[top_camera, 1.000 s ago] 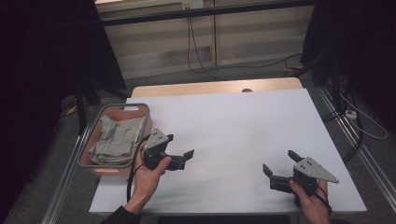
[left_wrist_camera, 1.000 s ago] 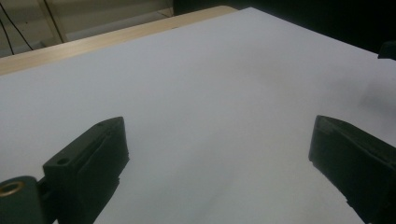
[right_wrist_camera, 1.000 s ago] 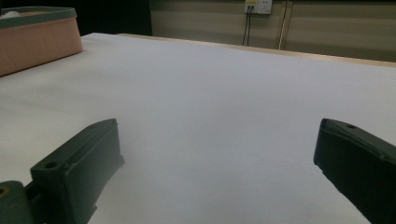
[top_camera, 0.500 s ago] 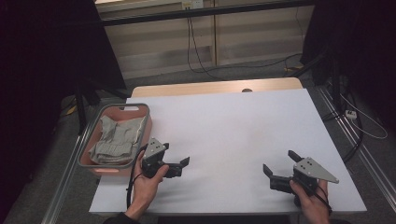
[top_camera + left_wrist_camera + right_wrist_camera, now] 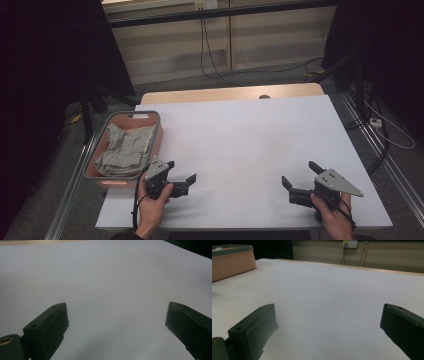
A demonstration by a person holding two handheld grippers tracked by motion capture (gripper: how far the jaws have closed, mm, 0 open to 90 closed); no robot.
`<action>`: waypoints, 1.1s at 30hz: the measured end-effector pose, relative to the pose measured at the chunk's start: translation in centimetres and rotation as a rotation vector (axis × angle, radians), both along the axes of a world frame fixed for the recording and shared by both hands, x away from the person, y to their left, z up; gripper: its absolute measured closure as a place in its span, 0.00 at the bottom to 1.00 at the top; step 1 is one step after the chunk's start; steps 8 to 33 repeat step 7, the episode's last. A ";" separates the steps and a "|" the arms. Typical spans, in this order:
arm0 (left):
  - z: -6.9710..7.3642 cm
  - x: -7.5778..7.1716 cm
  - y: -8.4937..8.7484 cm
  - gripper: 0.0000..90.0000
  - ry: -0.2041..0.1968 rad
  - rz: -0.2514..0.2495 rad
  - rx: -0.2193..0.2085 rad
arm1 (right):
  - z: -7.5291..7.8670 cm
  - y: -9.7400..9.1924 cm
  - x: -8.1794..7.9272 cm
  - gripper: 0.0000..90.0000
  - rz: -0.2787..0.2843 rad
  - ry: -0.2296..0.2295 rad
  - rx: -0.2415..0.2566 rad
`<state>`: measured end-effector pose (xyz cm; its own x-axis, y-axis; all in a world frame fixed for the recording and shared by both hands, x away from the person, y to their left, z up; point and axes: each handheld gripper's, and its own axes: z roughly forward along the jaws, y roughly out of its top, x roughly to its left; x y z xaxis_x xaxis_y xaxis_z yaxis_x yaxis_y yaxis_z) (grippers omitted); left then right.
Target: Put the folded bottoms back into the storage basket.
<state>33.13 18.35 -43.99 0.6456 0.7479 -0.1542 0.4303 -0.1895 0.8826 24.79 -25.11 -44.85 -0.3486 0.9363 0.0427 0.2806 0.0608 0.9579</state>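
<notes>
High view: left gripper (image 5: 181,172) at 7 o'clock on the white table (image 5: 245,145), jaws spread wide, nothing between them. Now drawn back toward the near edge compared with a second ago, when sitting higher and closer to the basket. Pink basket (image 5: 100,167) at 9 o'clock off the table's left edge, just beside the left gripper; grey cloth (image 5: 122,150) crumpled inside, untouched. Right gripper (image 5: 300,179) at 5 o'clock, jaws likewise apart and empty, position unchanged across the three frames.

Left gripper view: both black jaws well apart at the bottom corners, bare table surface between, slightly blurred. Pointing away from the basket, toward 1 o'clock.

Right gripper view: jaws wide apart, empty. Corner of the basket (image 5: 232,262) at 10 o'clock, well apart from the jaws; wall socket (image 5: 350,243) at 12 o'clock on the far wall.

Reading: retreat of the left gripper from the basket suggests no pick-up under way yet; cloth likely next, with a turn back toward 9 o'clock needed first.
</notes>
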 end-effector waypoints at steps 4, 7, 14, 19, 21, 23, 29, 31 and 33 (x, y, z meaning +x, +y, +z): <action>0.1 -0.2 0.0 0.05 -0.014 0.004 -0.007 | 0.0 -0.1 0.0 0.00 -0.003 0.000 0.000; 0.1 -0.3 0.0 0.05 -0.012 0.003 -0.007 | 0.0 0.0 0.0 0.00 -0.002 0.000 0.000; 0.1 -0.3 0.0 0.05 -0.012 0.003 -0.007 | 0.0 0.0 0.0 0.00 -0.002 0.000 0.000; 0.1 -0.3 0.0 0.05 -0.012 0.003 -0.007 | 0.0 0.0 0.0 0.00 -0.002 0.000 0.000; 0.1 -0.3 0.0 0.05 -0.012 0.003 -0.007 | 0.0 0.0 0.0 0.00 -0.002 0.000 0.000; 0.1 -0.3 0.0 0.05 -0.012 0.003 -0.007 | 0.0 0.0 0.0 0.00 -0.002 0.000 0.000; 0.1 -0.3 0.0 0.05 -0.012 0.003 -0.007 | 0.0 0.0 0.0 0.00 -0.002 0.000 0.000; 0.1 -0.3 0.0 0.05 -0.012 0.003 -0.007 | 0.0 0.0 0.0 0.00 -0.002 0.000 0.000; 0.1 -0.3 0.0 0.05 -0.012 0.003 -0.007 | 0.0 0.0 0.0 0.00 -0.002 0.000 0.000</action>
